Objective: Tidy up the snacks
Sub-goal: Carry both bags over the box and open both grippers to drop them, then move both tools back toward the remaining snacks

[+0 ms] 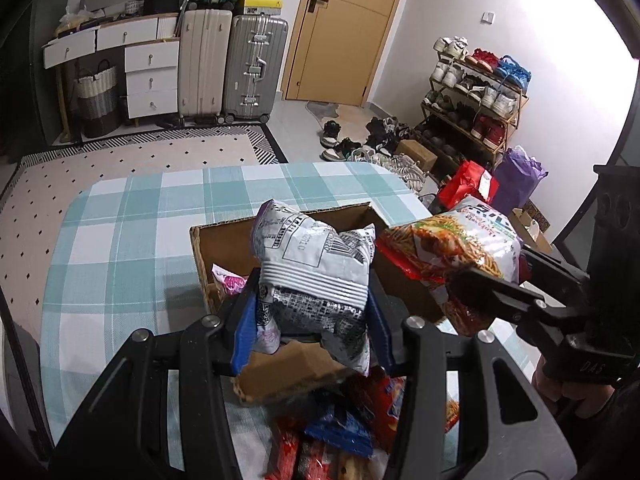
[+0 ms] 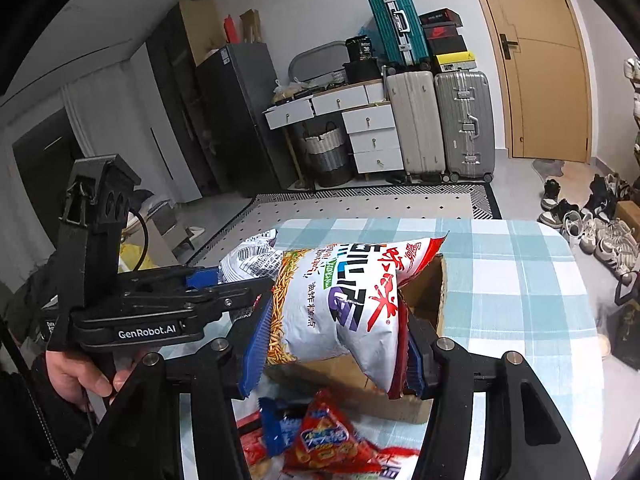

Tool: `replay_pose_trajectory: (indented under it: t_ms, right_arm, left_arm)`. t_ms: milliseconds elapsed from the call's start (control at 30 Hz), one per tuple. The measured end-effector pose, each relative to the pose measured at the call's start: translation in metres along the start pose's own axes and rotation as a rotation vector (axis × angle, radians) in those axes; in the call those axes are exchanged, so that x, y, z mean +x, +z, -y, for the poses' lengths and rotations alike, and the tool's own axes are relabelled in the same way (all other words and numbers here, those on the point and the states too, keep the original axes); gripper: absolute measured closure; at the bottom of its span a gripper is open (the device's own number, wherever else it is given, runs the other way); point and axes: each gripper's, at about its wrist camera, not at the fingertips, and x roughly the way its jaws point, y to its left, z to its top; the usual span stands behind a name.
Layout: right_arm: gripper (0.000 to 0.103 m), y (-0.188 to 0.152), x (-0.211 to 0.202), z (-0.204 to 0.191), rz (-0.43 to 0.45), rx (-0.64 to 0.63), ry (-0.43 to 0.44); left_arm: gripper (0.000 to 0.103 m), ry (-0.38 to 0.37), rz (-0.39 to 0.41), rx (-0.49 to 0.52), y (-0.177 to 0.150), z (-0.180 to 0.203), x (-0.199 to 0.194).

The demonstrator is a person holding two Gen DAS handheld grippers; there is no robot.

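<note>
Loose snack packets (image 1: 340, 436), red and blue, lie on the checked tablecloth (image 1: 120, 240) directly beneath the left gripper (image 1: 312, 320), whose blue pads are clamped on the lower part of a white packet with black print (image 1: 312, 264). That packet stands upright between the fingers, above the near edge of an open cardboard box (image 1: 224, 248) just ahead of the tongs; a pink packet (image 1: 230, 280) lies inside the box at its left. To the right, the right gripper (image 2: 332, 344) is closed on a white and red noodle snack bag (image 2: 348, 300), which tilts over the same box (image 2: 430, 296), and more red and blue packets (image 2: 316, 440) lie under it. Its left neighbour shows here from the side, held by a bare hand (image 2: 76, 376). Beyond the table stand suitcases (image 1: 232, 64), white drawers (image 1: 150, 76), a wooden door (image 1: 344, 28) and a shoe rack (image 1: 476, 92).
</note>
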Motion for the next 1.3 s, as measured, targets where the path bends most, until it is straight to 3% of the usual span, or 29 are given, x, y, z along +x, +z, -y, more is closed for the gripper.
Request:
replay_pose_trajectory:
  t_ms: [600,633,667,700,733,800,1300]
  right_arm:
    - [0.046,-0.002,0.071,0.036,-0.067,0.039,-0.052]
    - [0.044,-0.002,0.074,0.035,-0.070,0.031,-0.056]
    - [0.042,-0.003,0.077,0.035,-0.076,0.024,-0.060]
    - [0.034,-0.003,0.081,0.035,-0.088,0.014,-0.067]
    - [0.025,-0.003,0.084,0.035,-0.103,0.006,-0.083]
    - [0.025,-0.004,0.084,0.035,-0.095,0.000,-0.104]
    - [0.024,-0.003,0.019,0.023,0.009,0.012,-0.093]
  left_arm:
    - [0.057,0.021,-0.072,-0.021,0.006,-0.030,0.079]
    - [0.055,0.023,-0.072,-0.021,0.007,-0.031,0.080]
    - [0.045,0.042,-0.076,-0.010,0.007,-0.030,0.083]
    - [0.031,0.077,-0.080,0.007,0.008,-0.029,0.085]
    - [0.027,0.096,-0.072,0.018,0.008,-0.028,0.084]
    - [0.021,0.125,-0.047,0.035,0.009,-0.028,0.080]
    - [0.021,0.151,-0.006,0.037,-0.010,-0.014,0.024]
